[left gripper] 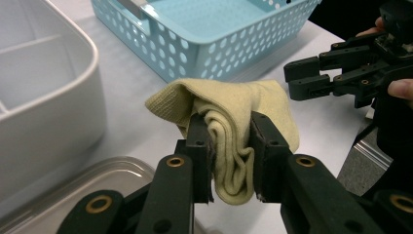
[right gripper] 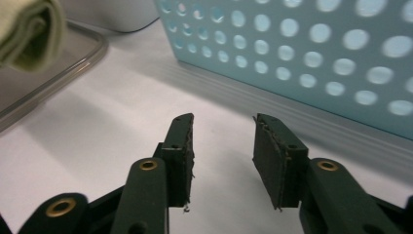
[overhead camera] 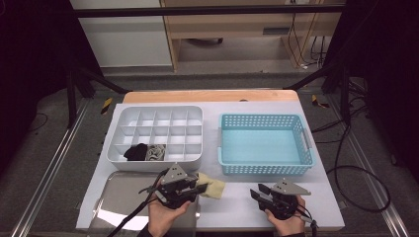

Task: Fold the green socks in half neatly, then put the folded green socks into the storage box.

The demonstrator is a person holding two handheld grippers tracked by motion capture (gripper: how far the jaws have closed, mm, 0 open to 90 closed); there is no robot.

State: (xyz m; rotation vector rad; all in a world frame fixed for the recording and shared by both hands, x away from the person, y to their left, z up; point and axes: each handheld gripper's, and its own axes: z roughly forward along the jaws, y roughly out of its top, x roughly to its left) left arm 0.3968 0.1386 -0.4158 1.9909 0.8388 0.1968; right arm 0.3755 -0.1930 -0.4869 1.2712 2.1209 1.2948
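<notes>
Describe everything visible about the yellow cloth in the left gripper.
The yellow cloth is a pale, ribbed knit piece, soft and bunched into folds, possibly a sock. The left gripper pinches its folded middle between both pads, so one end hangs below them and the rest bulges above. In the high view it is in front of the white divided tray, beside the clear lid. The open right gripper is apart from it.

It looks like a lab. Black frame struts (overhead camera: 94, 79), floor rails (overhead camera: 54, 163) and loose cables (overhead camera: 346, 163) surround the white worktop (overhead camera: 232, 197).
</notes>
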